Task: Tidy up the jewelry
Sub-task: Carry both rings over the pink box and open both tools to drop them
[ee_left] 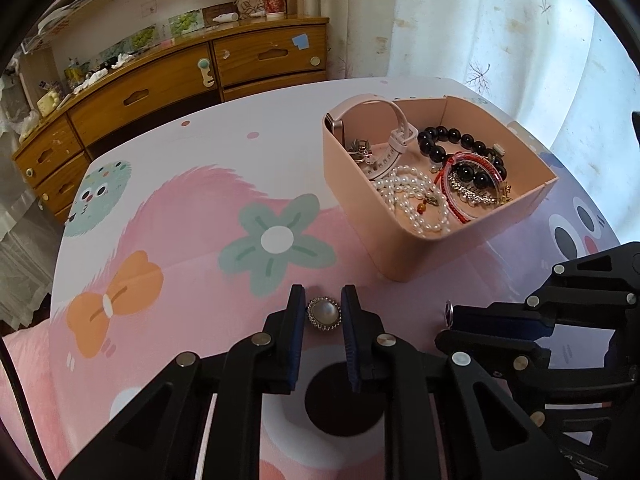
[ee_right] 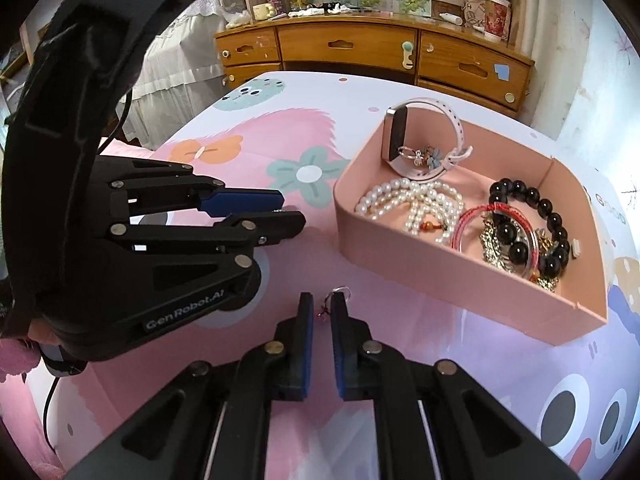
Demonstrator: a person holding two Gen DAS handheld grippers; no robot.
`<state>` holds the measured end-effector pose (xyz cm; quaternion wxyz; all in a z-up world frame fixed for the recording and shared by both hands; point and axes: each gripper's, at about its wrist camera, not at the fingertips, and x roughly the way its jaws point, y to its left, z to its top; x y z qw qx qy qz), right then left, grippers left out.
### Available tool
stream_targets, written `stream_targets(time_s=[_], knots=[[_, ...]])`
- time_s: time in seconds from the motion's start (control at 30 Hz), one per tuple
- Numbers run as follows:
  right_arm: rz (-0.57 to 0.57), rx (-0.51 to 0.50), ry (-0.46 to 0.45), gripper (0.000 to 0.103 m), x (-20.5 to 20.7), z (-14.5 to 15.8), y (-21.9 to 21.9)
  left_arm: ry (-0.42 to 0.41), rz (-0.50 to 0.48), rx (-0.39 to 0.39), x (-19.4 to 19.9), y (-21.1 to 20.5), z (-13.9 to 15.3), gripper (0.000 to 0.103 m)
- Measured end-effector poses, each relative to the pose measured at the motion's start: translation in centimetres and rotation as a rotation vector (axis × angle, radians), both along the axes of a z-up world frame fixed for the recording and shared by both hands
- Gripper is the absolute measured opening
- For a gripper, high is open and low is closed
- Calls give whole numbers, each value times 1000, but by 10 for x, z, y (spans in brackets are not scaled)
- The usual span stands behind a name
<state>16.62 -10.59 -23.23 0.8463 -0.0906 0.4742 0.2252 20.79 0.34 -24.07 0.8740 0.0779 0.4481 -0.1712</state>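
A round pearl brooch (ee_left: 323, 313) with a rhinestone rim lies on the table between the fingers of my left gripper (ee_left: 323, 305); the jaws stand a brooch-width apart, not pressing it. My right gripper (ee_right: 321, 307) has narrow-set jaws around a small silver ring with a red charm (ee_right: 335, 298); the ring also shows in the left wrist view (ee_left: 447, 312). A pink tray (ee_left: 376, 216) (ee_right: 440, 280) behind holds a pink watch (ee_left: 374, 128), pearl strands (ee_left: 416, 196), a black bead bracelet (ee_left: 452, 142) and a red bangle (ee_left: 468, 196).
The table has a pink cartoon-print cloth (ee_left: 200, 240). A wooden drawer cabinet (ee_left: 168, 88) with clutter stands behind the table. A pale curtain (ee_left: 500, 20) hangs at the right. My left gripper (ee_right: 248, 216) shows at the left of the right wrist view.
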Motion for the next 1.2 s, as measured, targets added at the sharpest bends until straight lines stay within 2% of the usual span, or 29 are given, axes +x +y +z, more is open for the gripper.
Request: stream_targets(time_s=[0.2, 0.37, 0.67, 0.87, 1.03, 1.1, 1.13, 1.17, 1.2], knots=[[13, 19, 9, 8, -10, 5, -9, -22, 31, 0, -14, -4, 17, 16], [21, 50, -5, 8, -18, 22, -23, -66, 47, 0, -26, -14, 44, 16], [2, 107, -157, 8, -15, 83, -63, -142, 47, -50, -27, -50, 95, 16], [-86, 135, -257, 8, 3, 108, -99, -199, 78, -106, -14, -69, 116, 16], [-183, 176, -302, 9, 14, 119, -124, -213, 143, -161, -2, -74, 122, 16], [-209, 204, -295, 10, 17, 118, -127, -217, 162, -185, 0, -73, 123, 22], [-230, 213, -279, 17, 19, 116, -128, -216, 164, -193, 1, -73, 123, 37], [-246, 217, -263, 24, 22, 113, -129, -224, 166, -195, 0, -73, 123, 60], [-258, 223, -241, 40, 23, 109, -130, -237, 178, -191, -2, -72, 123, 70]])
